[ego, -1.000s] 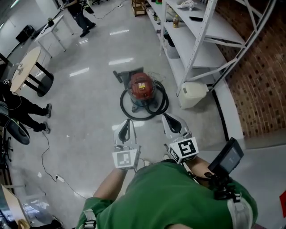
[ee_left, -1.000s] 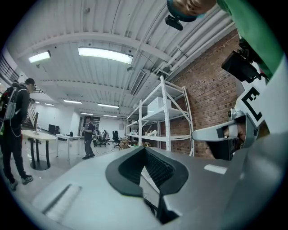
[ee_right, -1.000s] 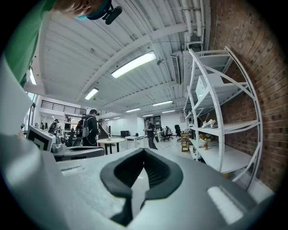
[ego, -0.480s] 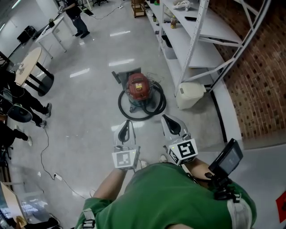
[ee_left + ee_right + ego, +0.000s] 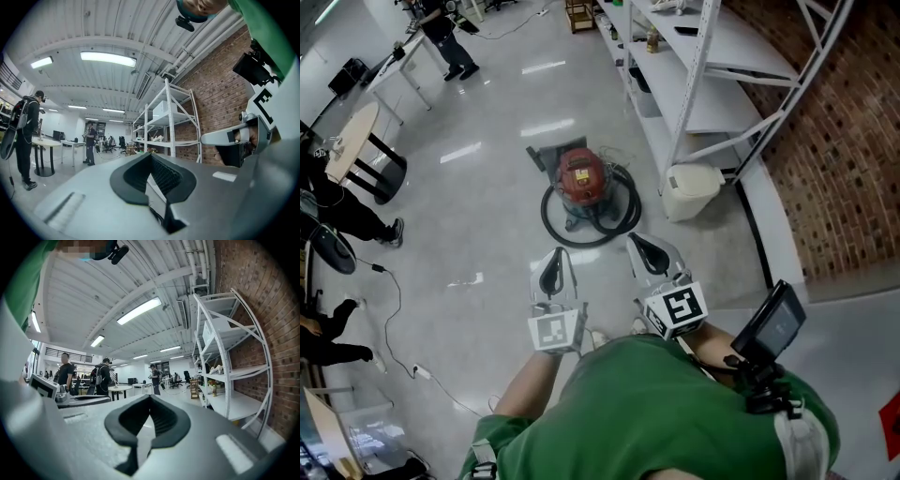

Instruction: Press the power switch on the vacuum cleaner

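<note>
The left tool [image 5: 556,258] and right tool [image 5: 637,246] are held side by side over the floor, each with its jaws closed tip to tip on nothing. Just ahead, touching neither, the red vacuum [image 5: 581,177] stands on the floor inside its coiled black hose [image 5: 581,241]. It is near the floor's right edge, with a white bin [image 5: 689,187] beside it and the shelf [image 5: 698,89] beyond.

Seen from above, the person holds both forearms out in front, with the left gripper [image 5: 553,255] and right gripper [image 5: 635,242] side by side, apart and pointing ahead. Each gripper's jaws meet at the tips with nothing held between them. The marker cubes [image 5: 555,331] face upward near the wrists.
</note>
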`<action>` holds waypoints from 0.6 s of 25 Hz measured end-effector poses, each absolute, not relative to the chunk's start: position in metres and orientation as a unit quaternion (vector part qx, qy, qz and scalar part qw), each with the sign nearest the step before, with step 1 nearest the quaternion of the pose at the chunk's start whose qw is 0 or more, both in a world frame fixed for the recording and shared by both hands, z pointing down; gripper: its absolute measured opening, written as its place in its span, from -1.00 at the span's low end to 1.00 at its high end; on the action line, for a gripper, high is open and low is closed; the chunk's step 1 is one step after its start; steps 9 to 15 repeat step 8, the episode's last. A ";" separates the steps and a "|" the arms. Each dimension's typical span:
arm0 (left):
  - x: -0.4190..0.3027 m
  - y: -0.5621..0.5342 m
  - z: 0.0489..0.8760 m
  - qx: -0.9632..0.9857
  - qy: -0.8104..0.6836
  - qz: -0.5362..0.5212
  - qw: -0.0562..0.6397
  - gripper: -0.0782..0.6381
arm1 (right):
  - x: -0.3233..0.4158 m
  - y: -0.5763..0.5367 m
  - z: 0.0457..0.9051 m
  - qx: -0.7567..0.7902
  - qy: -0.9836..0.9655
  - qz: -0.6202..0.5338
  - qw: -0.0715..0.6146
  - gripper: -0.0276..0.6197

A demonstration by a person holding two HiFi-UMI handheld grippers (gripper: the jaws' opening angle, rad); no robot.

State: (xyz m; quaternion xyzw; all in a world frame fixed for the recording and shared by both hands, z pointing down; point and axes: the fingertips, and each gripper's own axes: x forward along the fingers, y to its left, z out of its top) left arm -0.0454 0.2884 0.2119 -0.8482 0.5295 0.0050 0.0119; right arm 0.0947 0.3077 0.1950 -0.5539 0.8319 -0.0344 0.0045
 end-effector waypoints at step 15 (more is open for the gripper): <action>-0.033 0.292 0.216 -0.859 0.512 0.000 0.002 -0.76 | 0.106 0.319 0.199 -0.569 0.821 -0.046 0.002 -0.91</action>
